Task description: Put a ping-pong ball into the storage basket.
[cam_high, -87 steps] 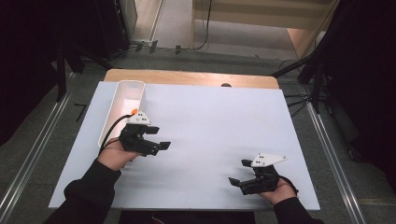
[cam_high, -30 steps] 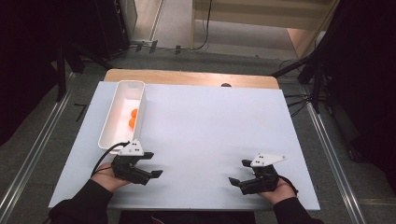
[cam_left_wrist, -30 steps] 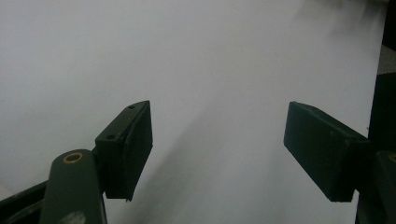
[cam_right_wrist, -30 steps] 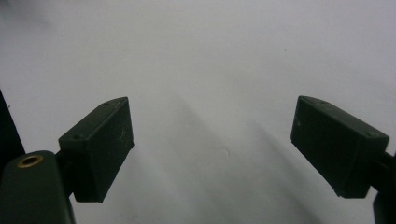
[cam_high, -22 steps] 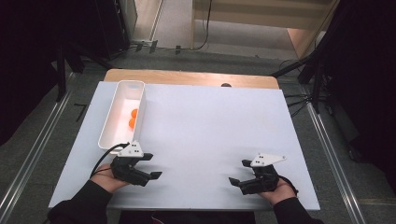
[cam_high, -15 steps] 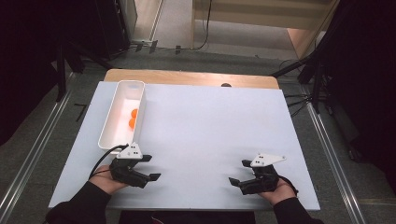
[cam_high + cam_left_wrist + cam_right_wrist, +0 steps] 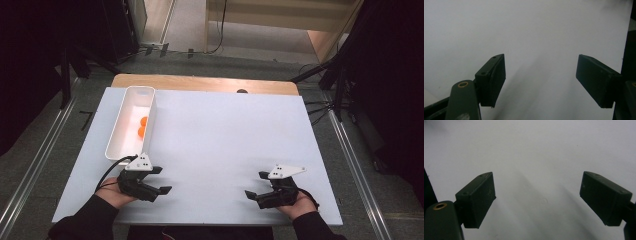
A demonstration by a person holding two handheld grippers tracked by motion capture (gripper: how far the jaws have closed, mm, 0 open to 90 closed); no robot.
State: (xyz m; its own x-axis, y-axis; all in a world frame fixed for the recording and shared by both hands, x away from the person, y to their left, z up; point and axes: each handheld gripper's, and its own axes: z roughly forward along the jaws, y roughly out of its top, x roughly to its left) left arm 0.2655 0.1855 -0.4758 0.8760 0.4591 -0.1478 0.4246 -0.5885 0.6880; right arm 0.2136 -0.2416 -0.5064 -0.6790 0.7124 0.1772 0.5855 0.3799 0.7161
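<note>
A long white bin (image 7: 116, 134) lies along the left side of the white table (image 7: 225, 135), with two orange balls (image 7: 142, 126) inside it. My left gripper (image 7: 161, 180) rests near the front left edge, just below the bin's near end, open and empty. In the left gripper view its gripper (image 7: 540, 81) has the jaws wide apart over bare white surface. My right gripper (image 7: 256, 185) sits near the front right edge, open with nothing in it. The right gripper view shows its gripper (image 7: 537, 200) spread wide above the table.
A wooden strip (image 7: 200, 83) borders the table's far edge. Metal rails (image 7: 35, 165) run along the floor on the left and rails (image 7: 352, 160) on the right. Dark stands (image 7: 340, 75) rise at the far right.
My left gripper has drawn back from beside the bin to the front left edge, leaving the orange balls in the bin. The right gripper has stayed put.
</note>
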